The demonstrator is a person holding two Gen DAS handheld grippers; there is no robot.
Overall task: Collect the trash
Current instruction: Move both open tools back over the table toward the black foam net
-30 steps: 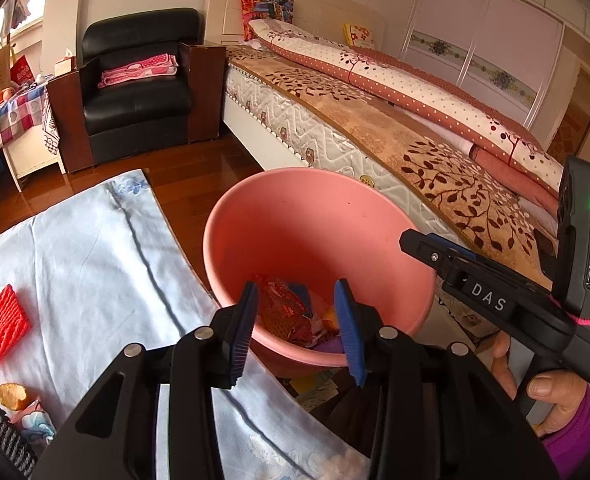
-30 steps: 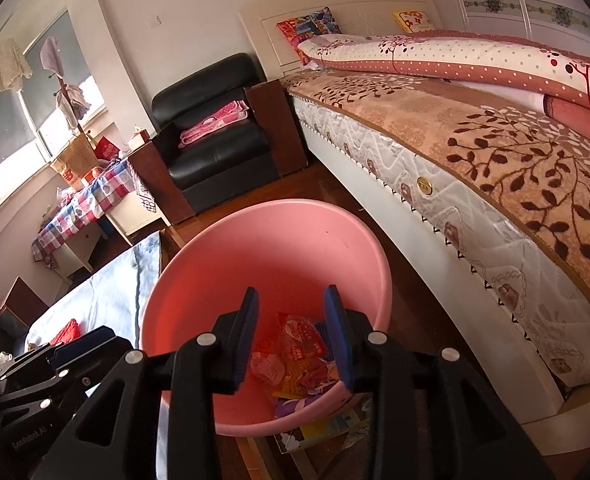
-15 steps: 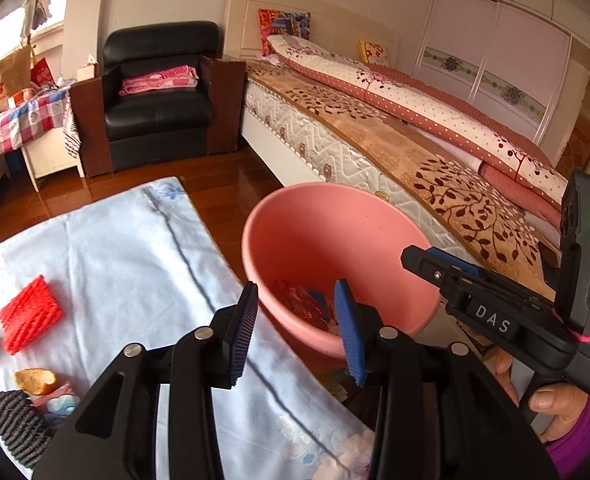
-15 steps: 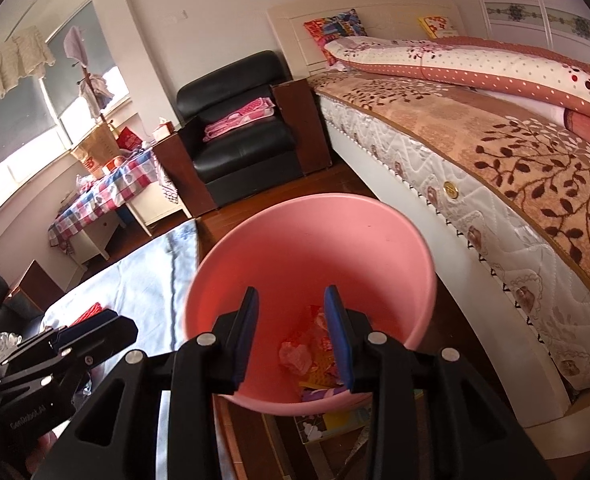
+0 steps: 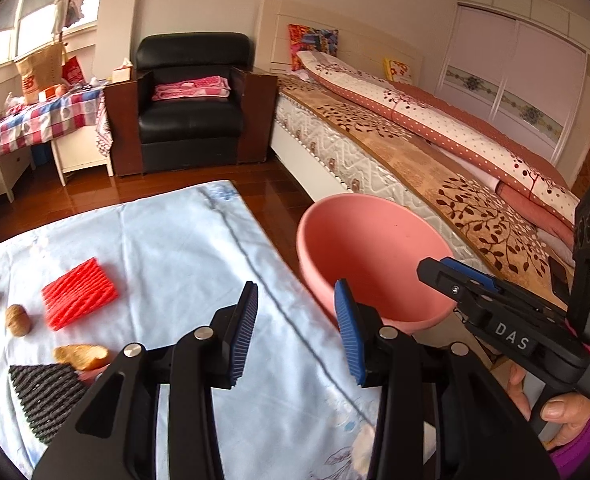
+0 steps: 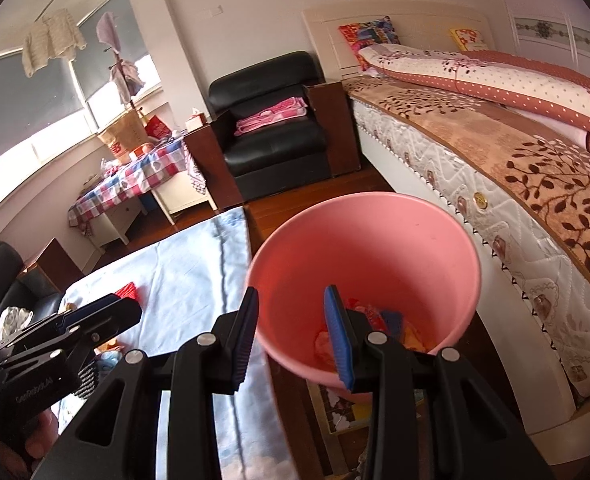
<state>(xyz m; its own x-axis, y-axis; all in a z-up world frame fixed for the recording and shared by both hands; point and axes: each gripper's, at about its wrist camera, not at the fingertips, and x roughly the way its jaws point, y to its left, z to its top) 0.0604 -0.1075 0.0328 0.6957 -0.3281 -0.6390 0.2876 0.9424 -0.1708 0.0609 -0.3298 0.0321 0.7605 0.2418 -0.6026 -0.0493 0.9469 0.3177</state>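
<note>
Left gripper (image 5: pixel 295 334): I see its blue pads standing apart with nothing between them. Right gripper (image 6: pixel 291 338): likewise parted and empty.

Change since a second ago: both claws then hung directly over the pink basin (image 5: pixel 369 258), whose wrappers (image 6: pixel 375 322) filled the gap between the pads. They have since drawn back and risen, and the left view has swung toward the table, so that the basin now lies ahead and to the right of the left claw, and ahead of and just under the right claw.

Reading: I take this as the end of a drop-off and the start of the next pickup.

Remaining items, all to the left of the left claw on the pale blue cloth (image 5: pixel 183 248): a red foam net (image 5: pixel 79 294) ahead-left; two walnuts (image 5: pixel 15 320) further left; a brown scrap (image 5: pixel 81 356) and a black foam net (image 5: pixel 45 400) nearest the claw's left flank.

The task is partly done; several pieces still lie outside the basin.
</note>
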